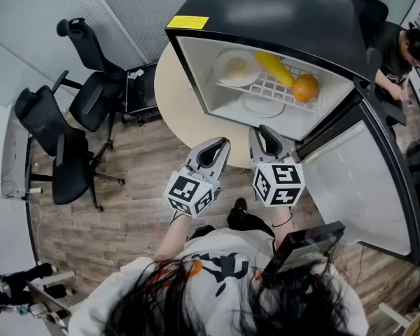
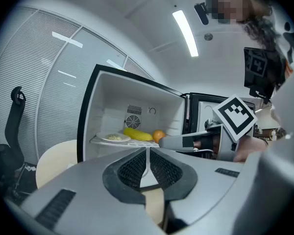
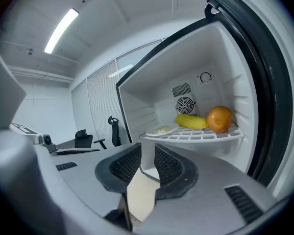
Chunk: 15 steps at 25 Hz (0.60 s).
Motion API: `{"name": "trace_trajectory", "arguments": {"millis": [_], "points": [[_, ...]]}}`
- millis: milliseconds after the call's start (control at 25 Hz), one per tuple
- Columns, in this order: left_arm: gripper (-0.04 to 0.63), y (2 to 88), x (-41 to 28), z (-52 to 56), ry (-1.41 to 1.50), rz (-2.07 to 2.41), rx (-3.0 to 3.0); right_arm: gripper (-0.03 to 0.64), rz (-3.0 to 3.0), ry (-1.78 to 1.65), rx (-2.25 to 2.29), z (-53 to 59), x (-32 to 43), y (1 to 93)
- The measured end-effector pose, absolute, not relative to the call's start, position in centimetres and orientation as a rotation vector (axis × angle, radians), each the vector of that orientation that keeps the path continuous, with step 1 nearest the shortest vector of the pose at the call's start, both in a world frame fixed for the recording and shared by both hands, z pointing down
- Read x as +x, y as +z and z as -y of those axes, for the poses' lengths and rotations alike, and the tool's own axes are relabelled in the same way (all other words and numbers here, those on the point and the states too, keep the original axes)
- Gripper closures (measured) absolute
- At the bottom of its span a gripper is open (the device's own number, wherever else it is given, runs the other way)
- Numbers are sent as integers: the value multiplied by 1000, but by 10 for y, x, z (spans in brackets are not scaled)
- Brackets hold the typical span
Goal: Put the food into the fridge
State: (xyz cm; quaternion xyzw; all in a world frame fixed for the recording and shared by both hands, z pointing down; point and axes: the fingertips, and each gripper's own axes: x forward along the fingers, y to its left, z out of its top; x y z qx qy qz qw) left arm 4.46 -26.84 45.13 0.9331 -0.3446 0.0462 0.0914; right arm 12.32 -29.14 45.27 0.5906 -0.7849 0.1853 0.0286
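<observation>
Left gripper: clenched, pads met, nothing between; held before the fridge opening.
Right gripper: pads a narrow slit apart, empty; just beside the left gripper.
Fridge: door swung wide to the right; interior white.
Wire shelf: carried all the food.
Plate: on the shelf's left, pale food on it.
Corn cob: yellow, lay mid-shelf, between plate and orange.
Orange: at the shelf's right, touching the cob.
Round table: beige, beside the fridge.
Office chairs: black, well apart on the wood floor.
</observation>
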Motion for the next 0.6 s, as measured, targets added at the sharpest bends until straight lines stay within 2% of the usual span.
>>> {"name": "trace_trajectory", "arguments": {"millis": [600], "points": [[580,443,-52,193,84,1120,2752,552,2539,767,1665,217,14,461]]}}
